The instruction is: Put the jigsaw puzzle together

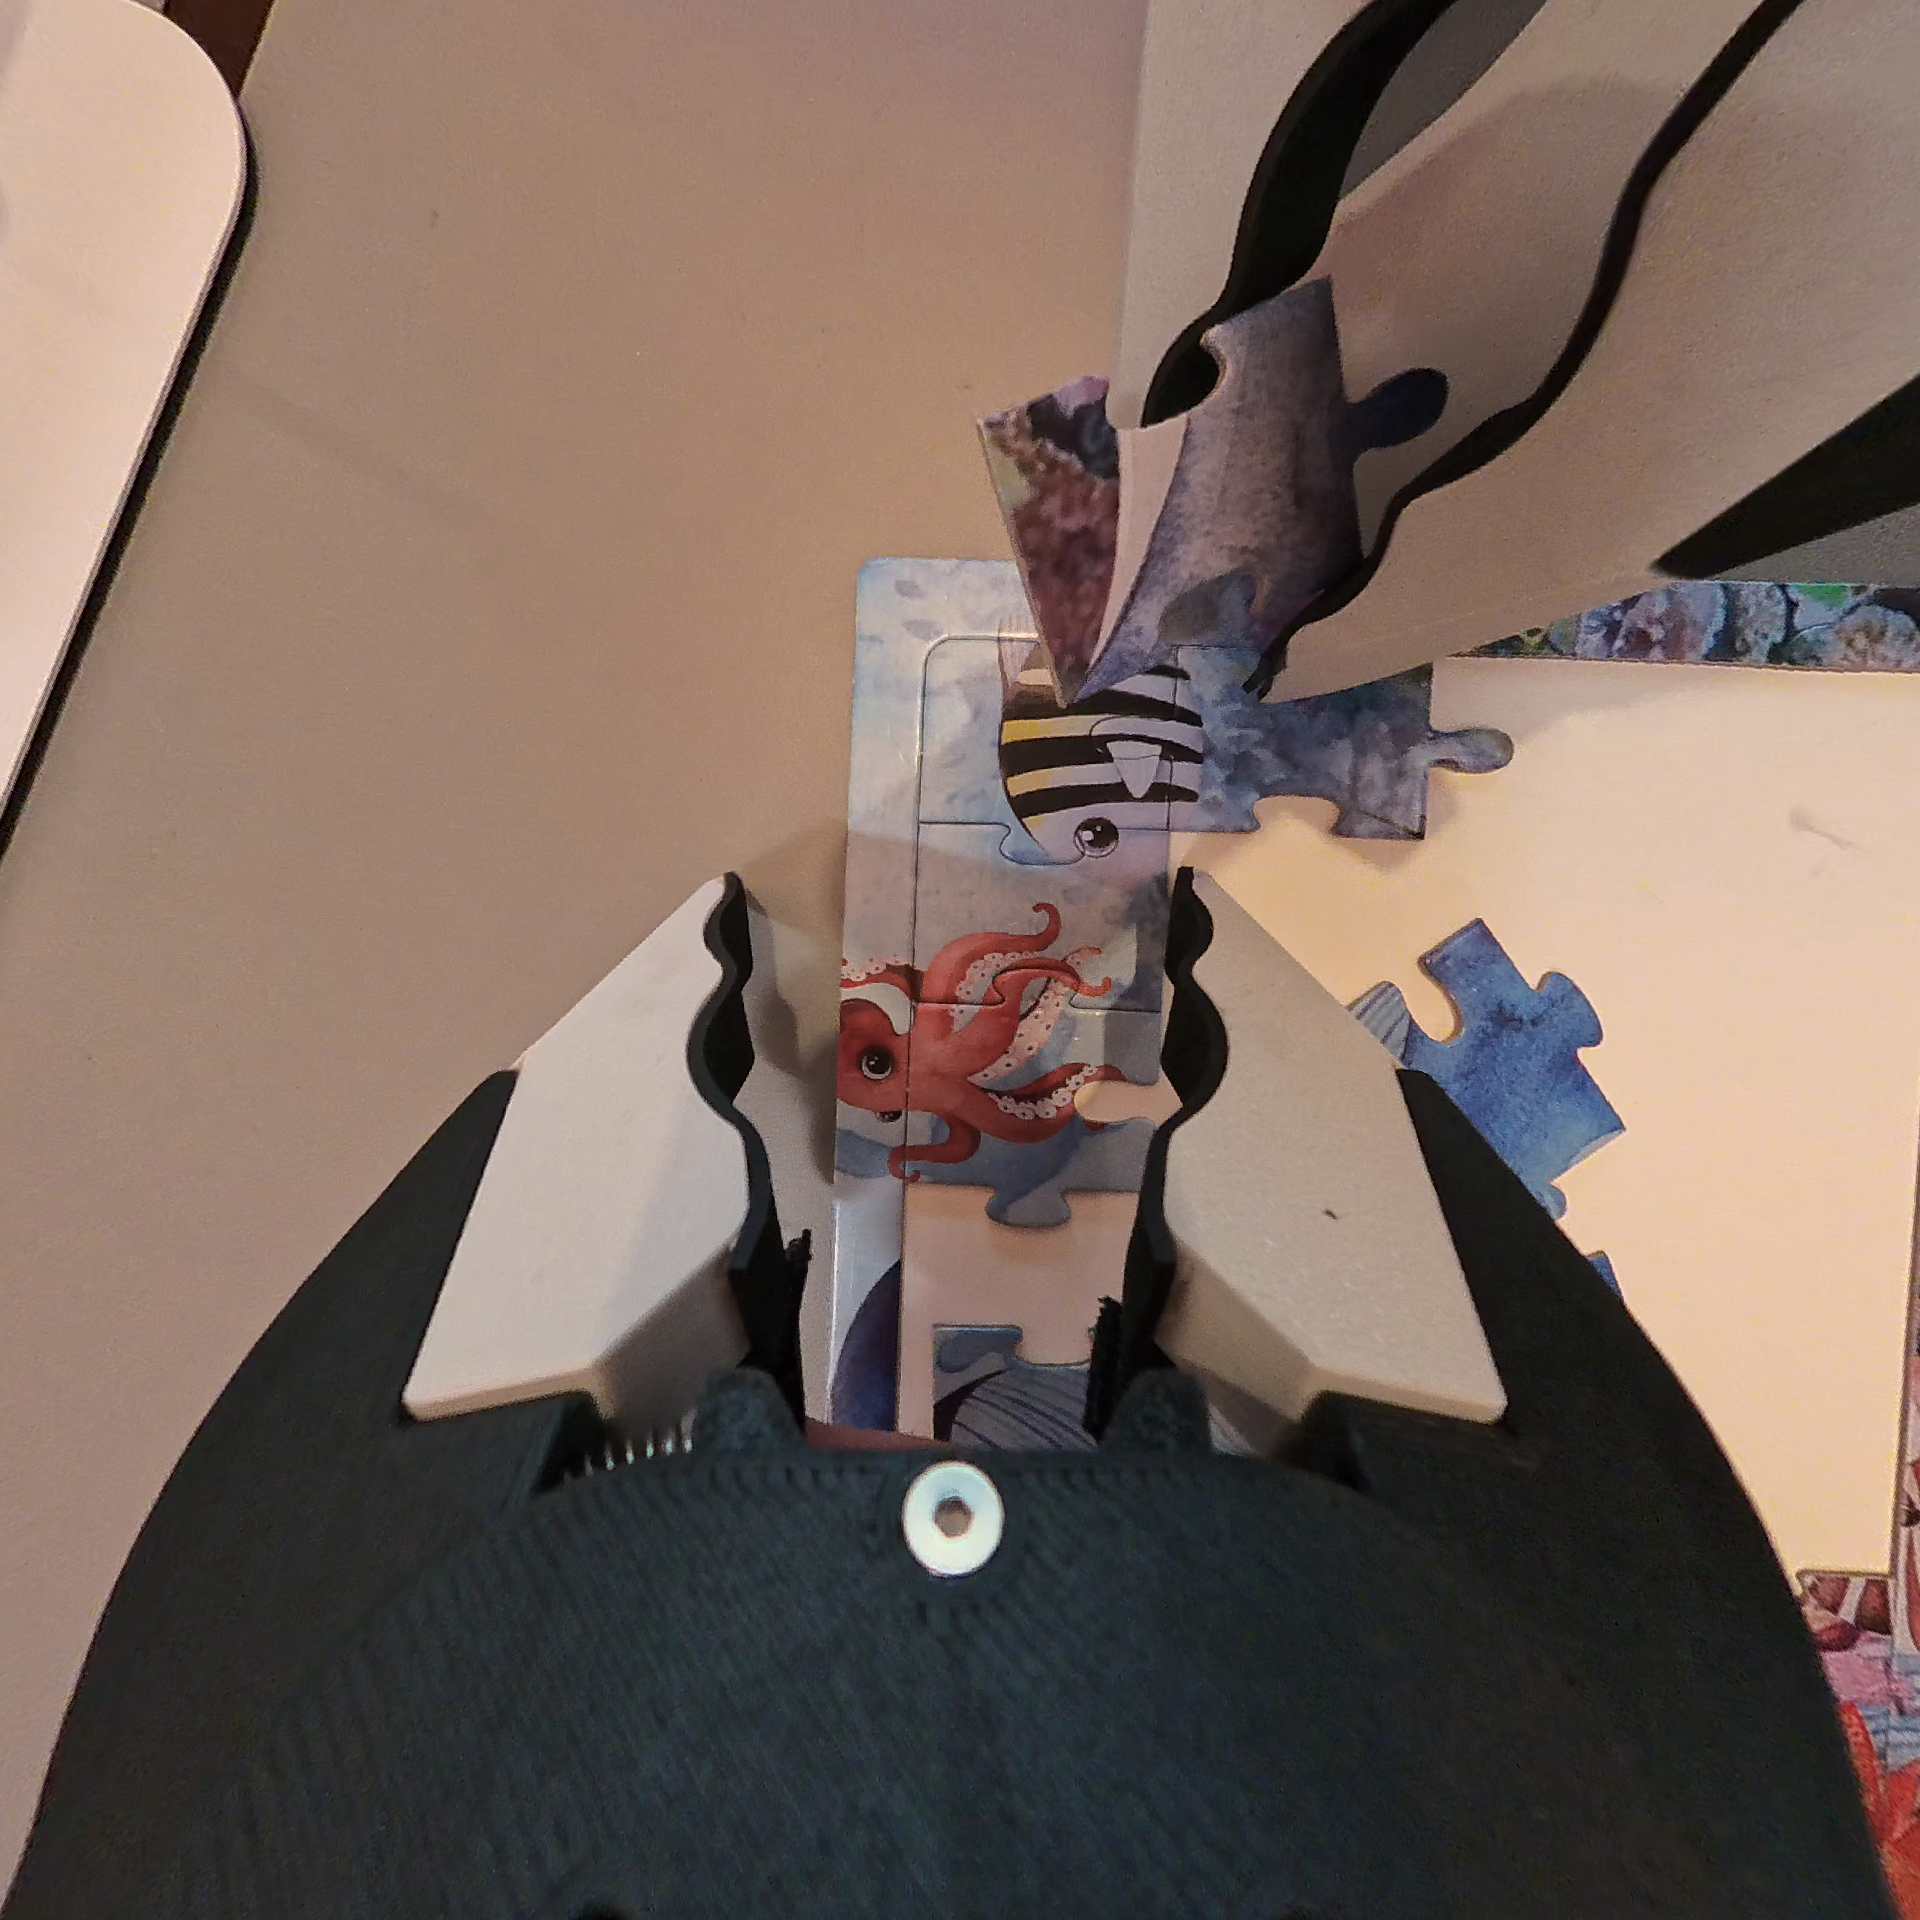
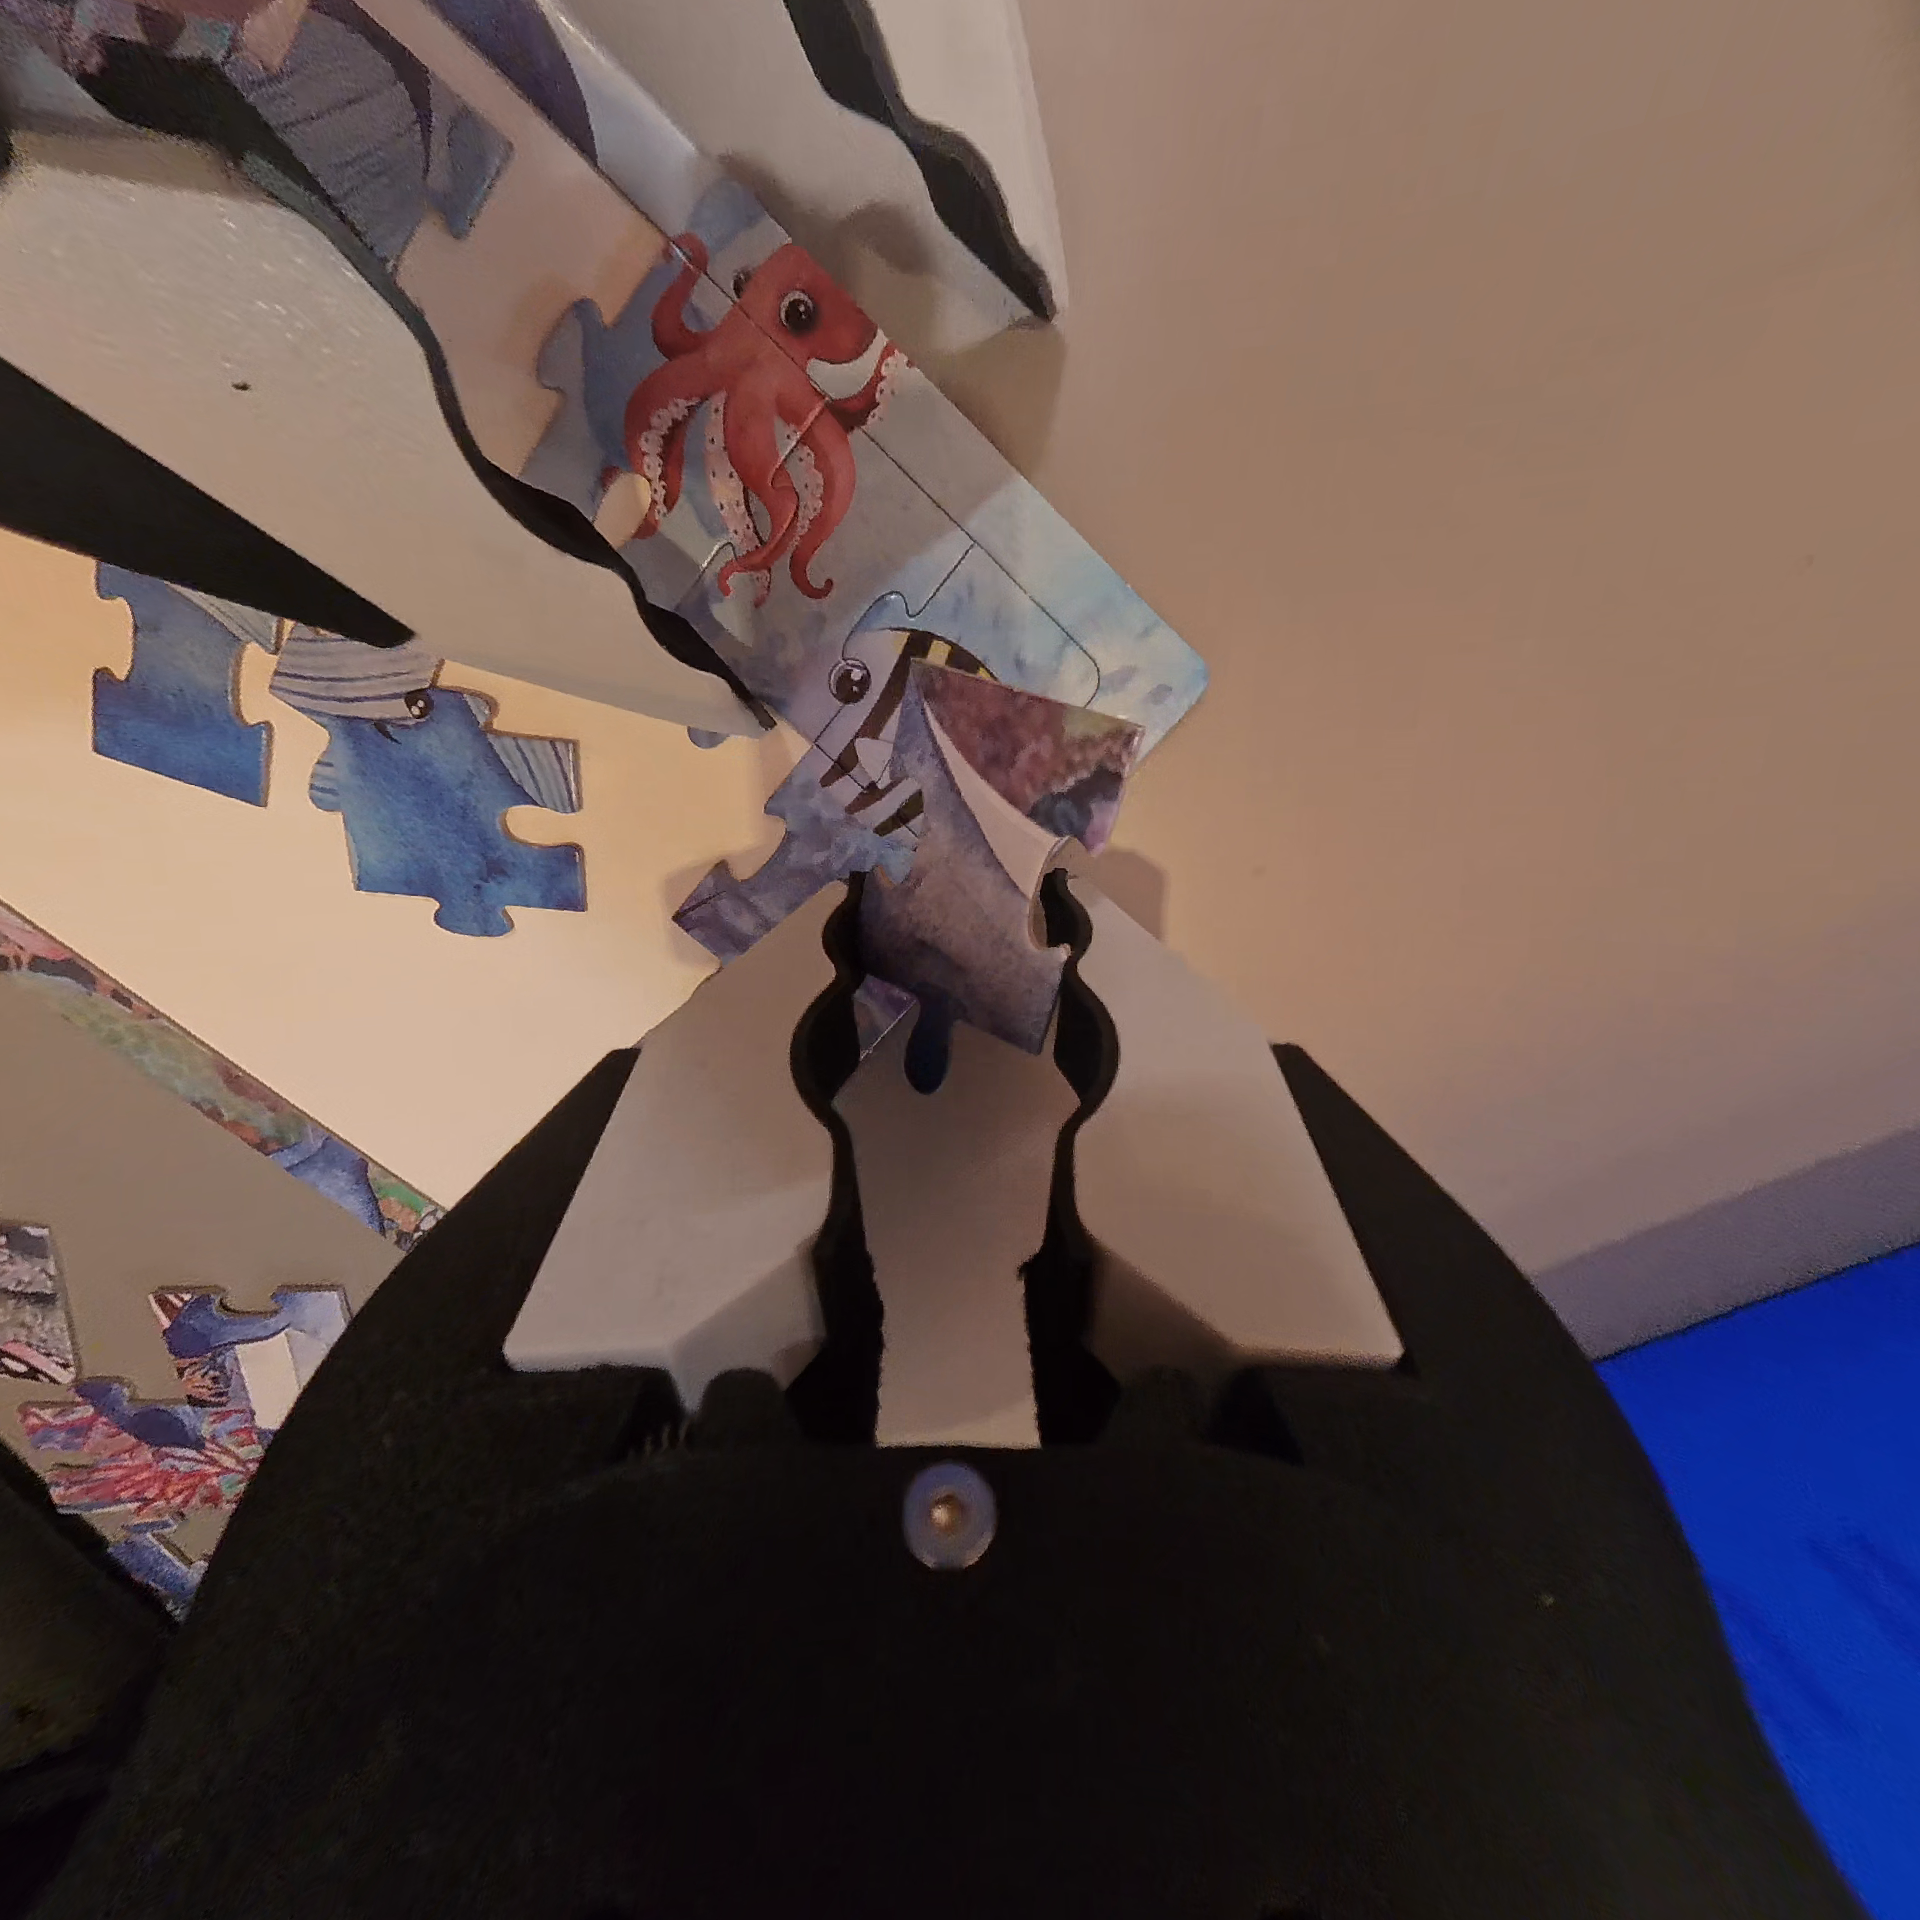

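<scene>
Right gripper: clamped on purple puzzle piece, tilted over striped-fish piece.
Left gripper: jaws apart, straddling octopus pieces.

Purple puzzle piece tilts above the partly assembled sea-creature puzzle.

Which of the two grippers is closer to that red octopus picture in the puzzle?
Left. The left gripper is open with its fingers on either side of the red octopus. The right gripper is farther along the puzzle, shut on a purple puzzle piece over the striped fish.
</scene>
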A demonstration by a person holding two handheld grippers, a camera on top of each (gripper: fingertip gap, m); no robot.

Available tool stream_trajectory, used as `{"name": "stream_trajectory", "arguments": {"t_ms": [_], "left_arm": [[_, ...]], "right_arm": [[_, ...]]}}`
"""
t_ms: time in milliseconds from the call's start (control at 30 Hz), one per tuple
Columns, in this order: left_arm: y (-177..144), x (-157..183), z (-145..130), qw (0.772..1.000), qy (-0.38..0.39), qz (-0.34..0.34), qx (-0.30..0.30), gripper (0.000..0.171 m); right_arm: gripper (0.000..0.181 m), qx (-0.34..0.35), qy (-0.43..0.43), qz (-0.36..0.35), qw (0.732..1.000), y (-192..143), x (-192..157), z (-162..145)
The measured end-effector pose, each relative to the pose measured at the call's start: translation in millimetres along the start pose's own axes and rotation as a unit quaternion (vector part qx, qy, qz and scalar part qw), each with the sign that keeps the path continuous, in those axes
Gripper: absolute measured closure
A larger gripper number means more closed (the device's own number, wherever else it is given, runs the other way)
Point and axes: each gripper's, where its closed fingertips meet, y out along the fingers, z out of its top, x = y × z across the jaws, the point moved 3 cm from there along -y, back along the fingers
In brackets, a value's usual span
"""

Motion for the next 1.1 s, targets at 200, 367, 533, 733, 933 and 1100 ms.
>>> {"name": "stream_trajectory", "arguments": {"t_ms": [200,367,533,733,933,1100], "left_arm": [[1,-3,-2,1.0,-0.016,-0.003,0.003,0.089],[1,-3,-3,1.0,-0.019,-0.006,0.005,0.088],[1,-5,-3,1.0,-0.021,-0.004,0.006,0.086],[1,-7,-4,1.0,-0.025,0.002,0.005,0.081],[0,-6,-3,1.0,-0.02,0.013,-0.003,0.081],[-1,-6,-3,0.999,-0.023,0.025,-0.009,0.08]], "right_arm": [[0.149,-0.005,0.008,0.012,1.0,8,-1,-1],[0.148,0.026,0.01,0.007,1.0,5,-1,10],[0.149,0.023,0.017,-0.012,1.0,11,5,11],[0.148,0.022,0.018,-0.012,1.0,11,4,11],[0.149,0.023,0.019,-0.011,0.999,11,5,11],[0.149,0.025,0.023,-0.01,0.999,12,6,11]]}}
